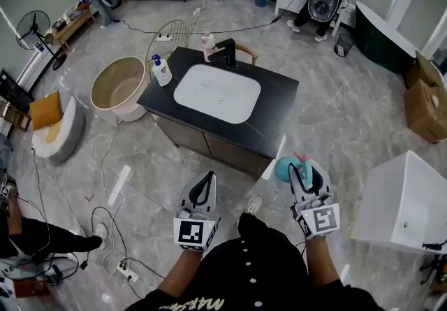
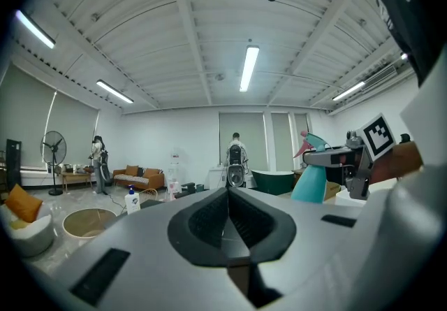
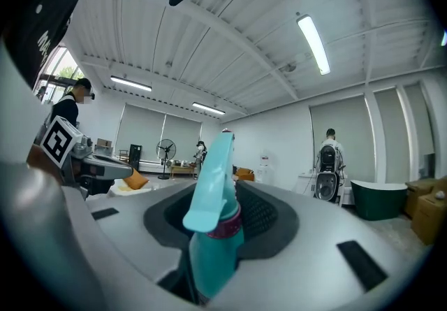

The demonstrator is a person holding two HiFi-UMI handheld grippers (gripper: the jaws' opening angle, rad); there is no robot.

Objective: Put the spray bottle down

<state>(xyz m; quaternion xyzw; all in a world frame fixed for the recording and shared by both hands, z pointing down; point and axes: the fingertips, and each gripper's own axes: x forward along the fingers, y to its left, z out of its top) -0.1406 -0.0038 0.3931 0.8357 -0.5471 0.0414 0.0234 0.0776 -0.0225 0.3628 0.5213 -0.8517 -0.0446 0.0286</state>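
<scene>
A teal spray bottle (image 1: 284, 168) with a pink trigger stands between the jaws of my right gripper (image 1: 308, 175), which is shut on it just below the spray head. In the right gripper view the bottle (image 3: 213, 233) fills the gap of the gripper (image 3: 225, 208). My left gripper (image 1: 204, 184) hangs beside it, shut with nothing in it; its jaws (image 2: 228, 213) meet in a line. The bottle (image 2: 311, 178) also shows at the right of the left gripper view. Both grippers point level towards a black counter (image 1: 269, 131) with a white sink (image 1: 216, 93), a short way ahead.
On the counter stand a black faucet (image 1: 228, 55), a soap pump bottle (image 1: 161, 70) and a pink bottle (image 1: 207, 44). A round beige tub (image 1: 117, 87) sits left of it. A white tub (image 1: 405, 201) is at the right, cardboard boxes (image 1: 426, 100) behind it. Cables (image 1: 115, 233) cross the floor.
</scene>
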